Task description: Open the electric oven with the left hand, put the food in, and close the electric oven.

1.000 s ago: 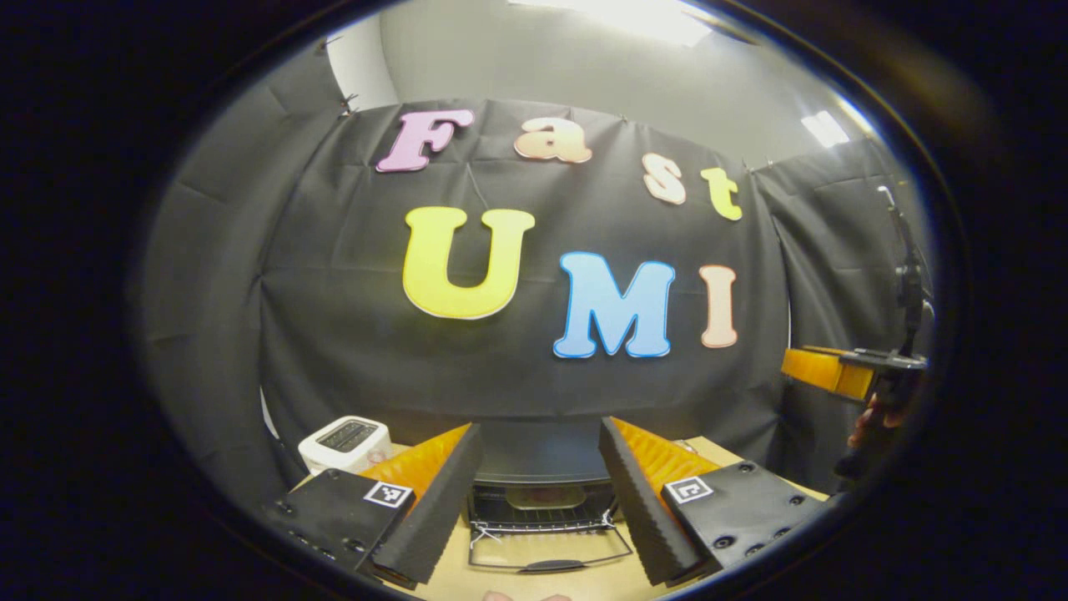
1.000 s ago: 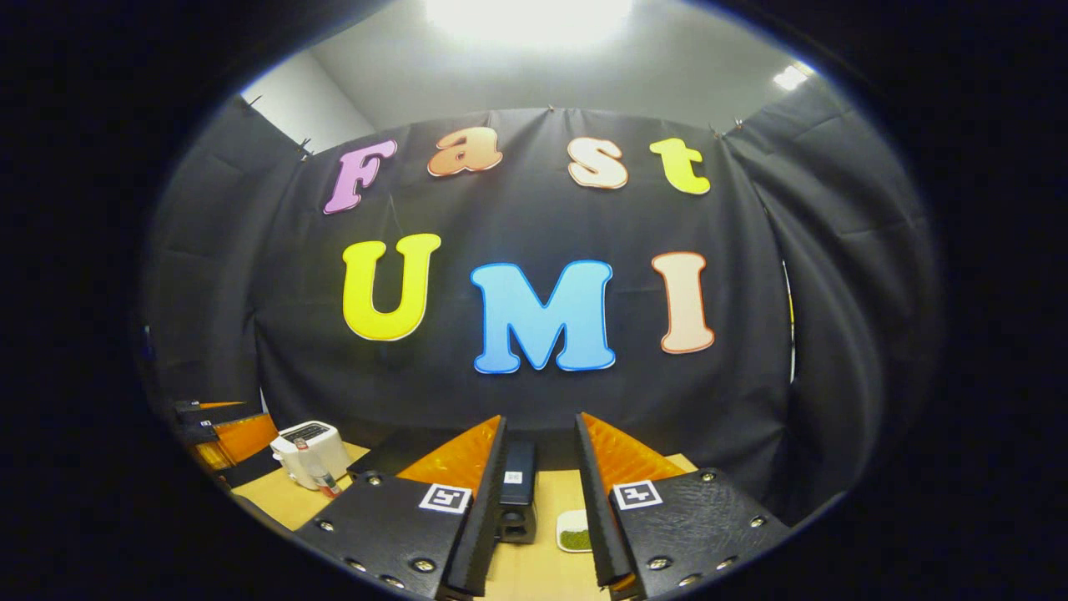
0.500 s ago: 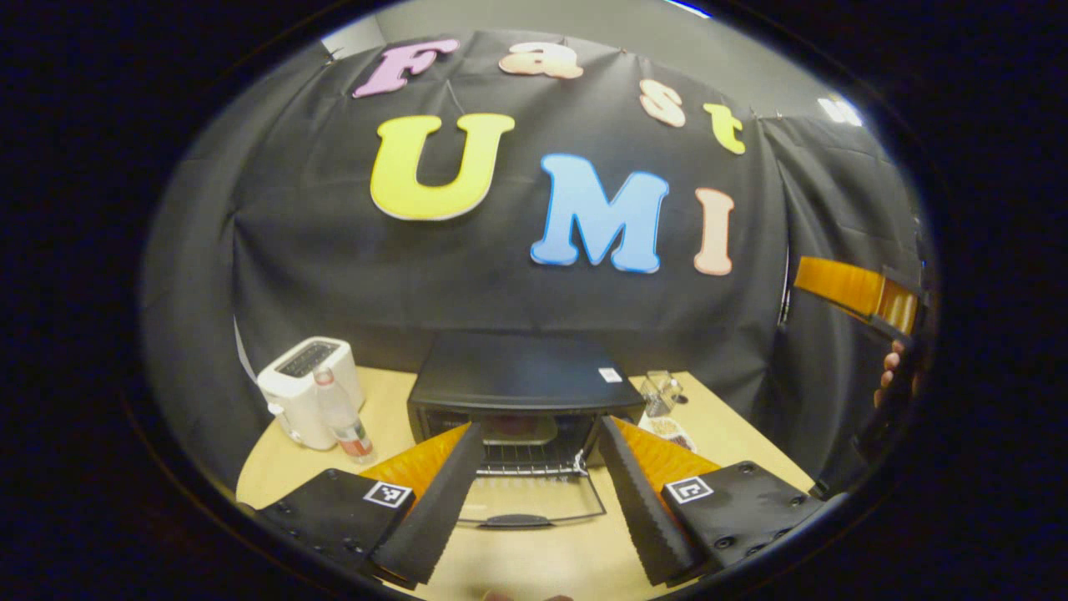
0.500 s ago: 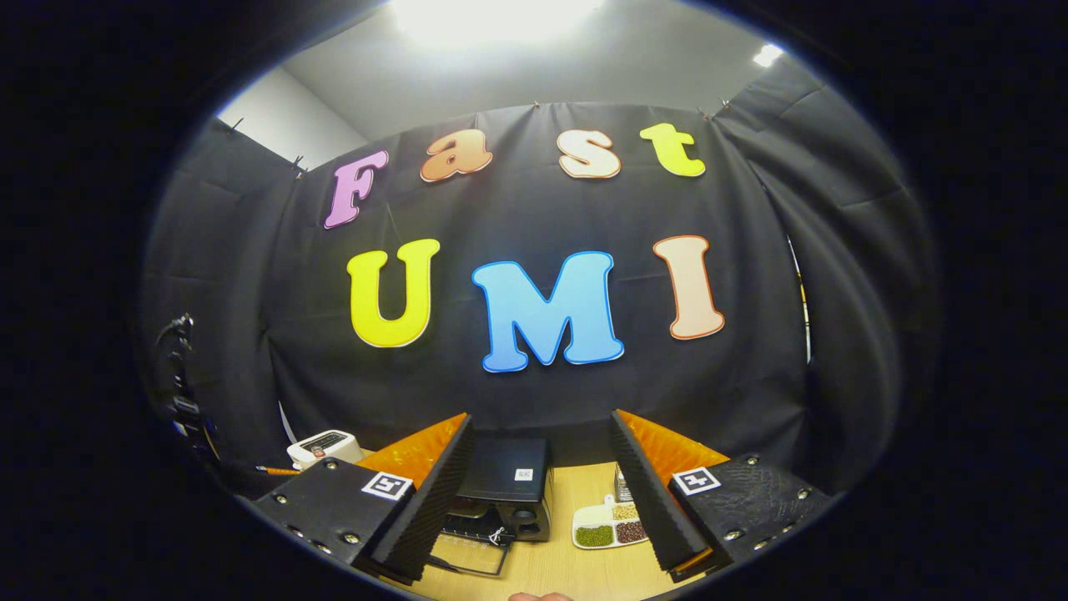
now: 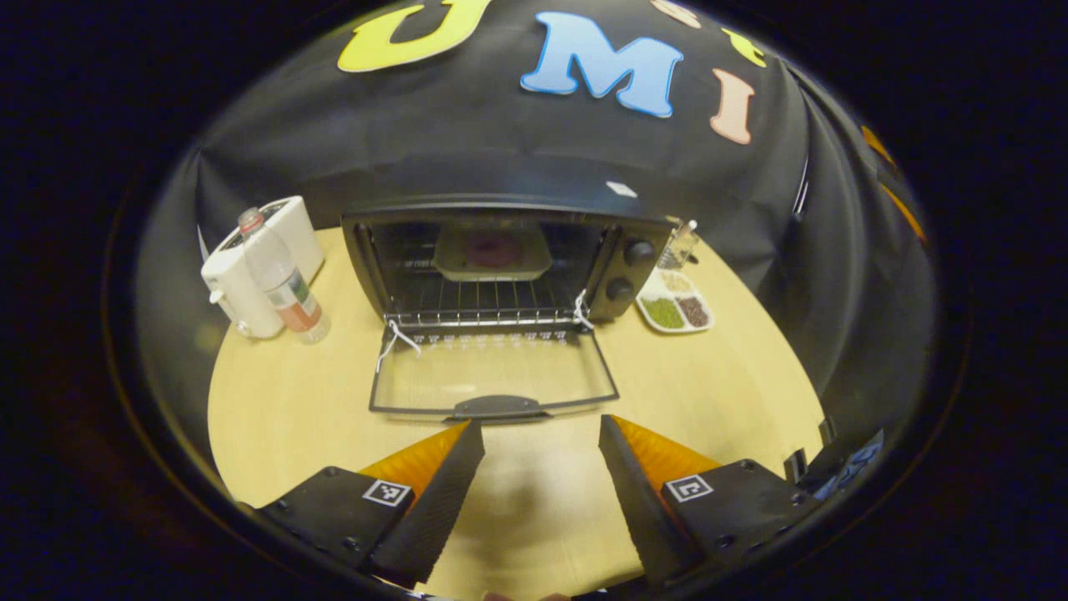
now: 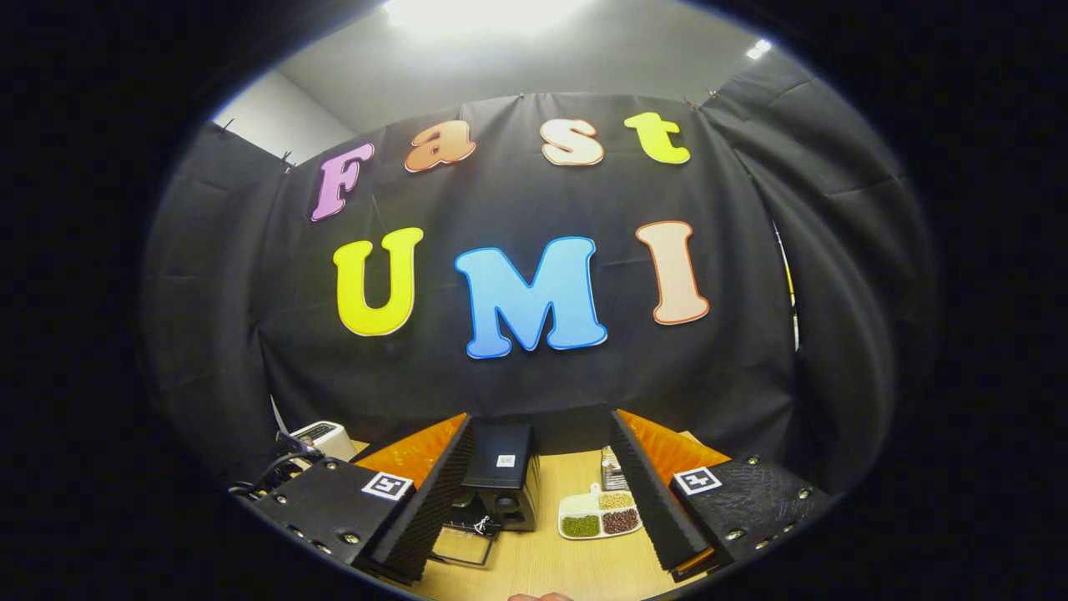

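A black electric oven (image 5: 634,242) stands at the back of the wooden table (image 5: 734,392) with its glass door (image 5: 492,380) folded down flat. A plate with dark food (image 5: 492,250) rests on the wire rack inside. My left gripper (image 5: 541,430) hovers open above the table just in front of the door's handle (image 5: 498,406), holding nothing. In the right gripper view the oven (image 6: 501,467) sits low between my fingers. The right gripper (image 6: 538,421) is open and empty, held high and farther back.
A white toaster (image 5: 250,267) and a plastic bottle (image 5: 279,280) stand left of the oven. A white divided dish of beans (image 5: 677,305) and a small glass jar (image 5: 680,242) sit to its right. Black cloth walls close in the table.
The left gripper's view has tipped down and come closer to the oven, so the open door and the plate inside now show fully. The right gripper has shifted only slightly.
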Available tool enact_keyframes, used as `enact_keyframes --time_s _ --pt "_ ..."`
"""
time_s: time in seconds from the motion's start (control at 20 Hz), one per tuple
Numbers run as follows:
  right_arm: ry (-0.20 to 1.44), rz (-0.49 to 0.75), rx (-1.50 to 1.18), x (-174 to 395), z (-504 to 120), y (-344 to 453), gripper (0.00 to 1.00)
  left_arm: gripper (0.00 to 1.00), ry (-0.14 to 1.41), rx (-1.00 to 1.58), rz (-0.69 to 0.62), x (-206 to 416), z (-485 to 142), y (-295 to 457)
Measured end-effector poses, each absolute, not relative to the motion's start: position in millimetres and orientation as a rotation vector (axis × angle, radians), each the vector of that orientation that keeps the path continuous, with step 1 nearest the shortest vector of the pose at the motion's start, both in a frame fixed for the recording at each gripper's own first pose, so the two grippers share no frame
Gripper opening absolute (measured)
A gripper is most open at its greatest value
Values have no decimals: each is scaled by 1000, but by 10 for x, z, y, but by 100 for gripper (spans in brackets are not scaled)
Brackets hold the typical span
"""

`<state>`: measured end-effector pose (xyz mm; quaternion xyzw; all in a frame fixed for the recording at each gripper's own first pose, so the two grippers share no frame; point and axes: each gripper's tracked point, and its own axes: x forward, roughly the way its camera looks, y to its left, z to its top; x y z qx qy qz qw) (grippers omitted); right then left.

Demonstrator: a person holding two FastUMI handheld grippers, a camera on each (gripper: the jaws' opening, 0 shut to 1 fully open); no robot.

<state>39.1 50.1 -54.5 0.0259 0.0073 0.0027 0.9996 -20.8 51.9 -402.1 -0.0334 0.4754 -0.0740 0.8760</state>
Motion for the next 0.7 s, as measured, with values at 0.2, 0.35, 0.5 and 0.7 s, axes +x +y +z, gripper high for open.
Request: enact_keyframes --time_s 0.2,0.35,0.5,0.7 --pt "42 -31 28 330 -661 318 98 99 1106 -61 -148 -248 -4427 555" --pt "59 -54 42 268 -722 244 98 99 1185 -53 -141 -223 -4691 619" --pt "66 -81 44 195 -756 119 98 95 1248 -29 -122 -173 -4921 681" --pt "83 -120 27 176 -804 -2 98 95 1300 -3 -105 -75 -5126 698"
